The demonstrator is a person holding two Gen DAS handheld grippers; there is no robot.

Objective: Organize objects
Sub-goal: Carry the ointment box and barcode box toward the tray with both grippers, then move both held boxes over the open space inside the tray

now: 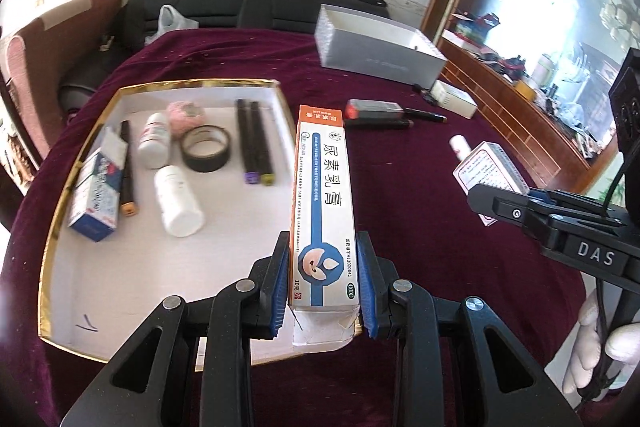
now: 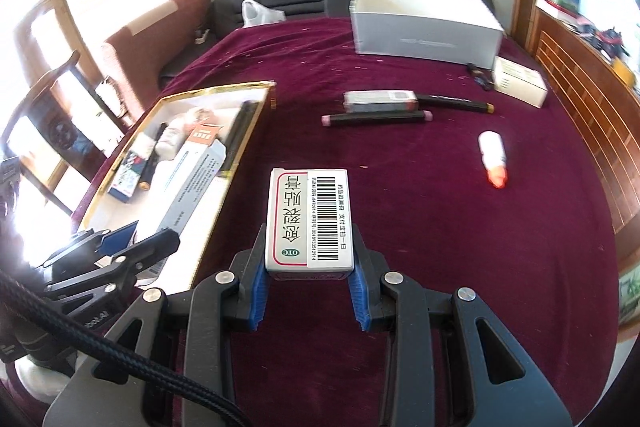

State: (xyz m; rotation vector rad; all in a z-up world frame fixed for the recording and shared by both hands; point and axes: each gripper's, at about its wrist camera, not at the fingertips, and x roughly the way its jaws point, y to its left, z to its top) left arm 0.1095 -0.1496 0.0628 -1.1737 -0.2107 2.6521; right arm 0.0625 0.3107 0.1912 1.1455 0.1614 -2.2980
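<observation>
In the left wrist view, the left gripper [image 1: 323, 279] grips a long orange-and-white ointment box [image 1: 322, 203] between its blue fingers [image 1: 280, 283], at lower centre, over the right edge of the gold-rimmed tray [image 1: 64, 187]. In the right wrist view, the right gripper [image 2: 309, 291] clamps a small white medicine box [image 2: 309, 219] at frame centre, above the maroon table [image 2: 460, 227].

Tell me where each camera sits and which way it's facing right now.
Left wrist: on the left tongs, looking down over the tray; they grip a long orange box; right tongs and a gloved hand show at right.
Right wrist: on the right tongs, looking across the red cloth; they grip a small white box; left tongs show at left.
Shared: tray, grey box, markers.
</observation>
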